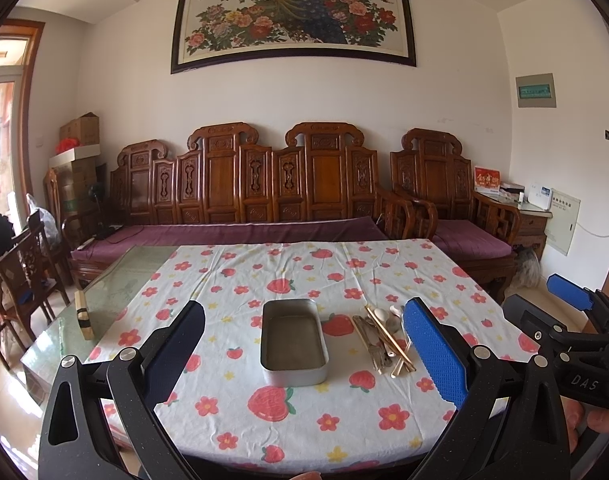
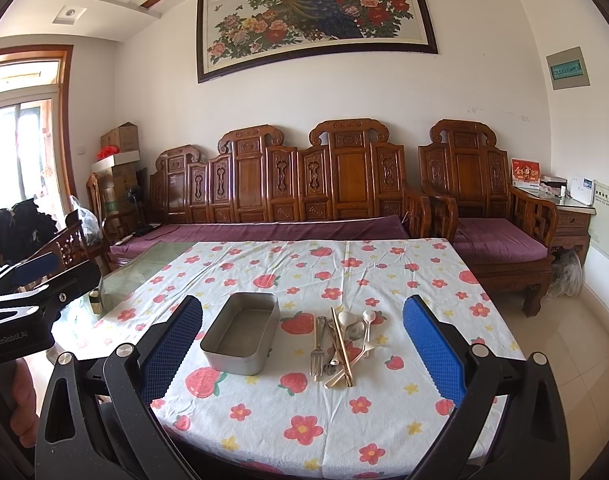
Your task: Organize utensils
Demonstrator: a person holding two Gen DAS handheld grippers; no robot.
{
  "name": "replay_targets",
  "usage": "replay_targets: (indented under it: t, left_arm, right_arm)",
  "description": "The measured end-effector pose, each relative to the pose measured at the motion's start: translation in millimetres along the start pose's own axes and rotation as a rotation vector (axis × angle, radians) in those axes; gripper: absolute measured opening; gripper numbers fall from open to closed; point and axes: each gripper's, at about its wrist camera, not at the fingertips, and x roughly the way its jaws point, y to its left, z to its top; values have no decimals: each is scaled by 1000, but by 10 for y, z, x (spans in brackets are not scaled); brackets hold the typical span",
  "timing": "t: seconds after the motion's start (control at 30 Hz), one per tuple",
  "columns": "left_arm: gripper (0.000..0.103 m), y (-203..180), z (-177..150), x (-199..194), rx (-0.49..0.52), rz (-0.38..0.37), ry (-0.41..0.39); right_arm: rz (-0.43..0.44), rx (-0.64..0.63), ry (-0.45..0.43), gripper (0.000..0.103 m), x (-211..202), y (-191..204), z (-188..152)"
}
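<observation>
Metal is seen at the middle of the table: a rectangular tin tray (image 1: 294, 342) is set on the flower-and-strawberry tablecloth (image 1: 304, 420), with nothing visible inside it. Just to its right, apart from it, a pile of utensils (image 2: 342, 346) is laid. A metal fork (image 2: 316, 354) is placed nearest the tray, a pair of chopsticks (image 2: 341, 350) is crossed over the heap, and pale spoons (image 2: 344, 317) are spread at the far end (the pieces underneath cannot be told apart). The left gripper (image 1: 304, 348) is held above the near edge of the table, its blue-padded fingers (image 1: 434, 350) spread wide with nothing between them. The right gripper (image 2: 302, 344) is held likewise, its jaws apart and empty. A carved wooden sofa (image 1: 264, 184) with purple cushions is seen behind the table, beneath a framed peacock painting (image 1: 294, 16).
</observation>
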Motion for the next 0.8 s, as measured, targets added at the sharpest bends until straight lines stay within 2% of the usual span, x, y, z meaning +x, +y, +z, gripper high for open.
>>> replay_targets:
  t: [0.8]
  left_arm:
    - [97, -1, -1, -5, 1, 0, -3]
  right_arm:
    - [1, 2, -4, 100, -49, 10, -2]
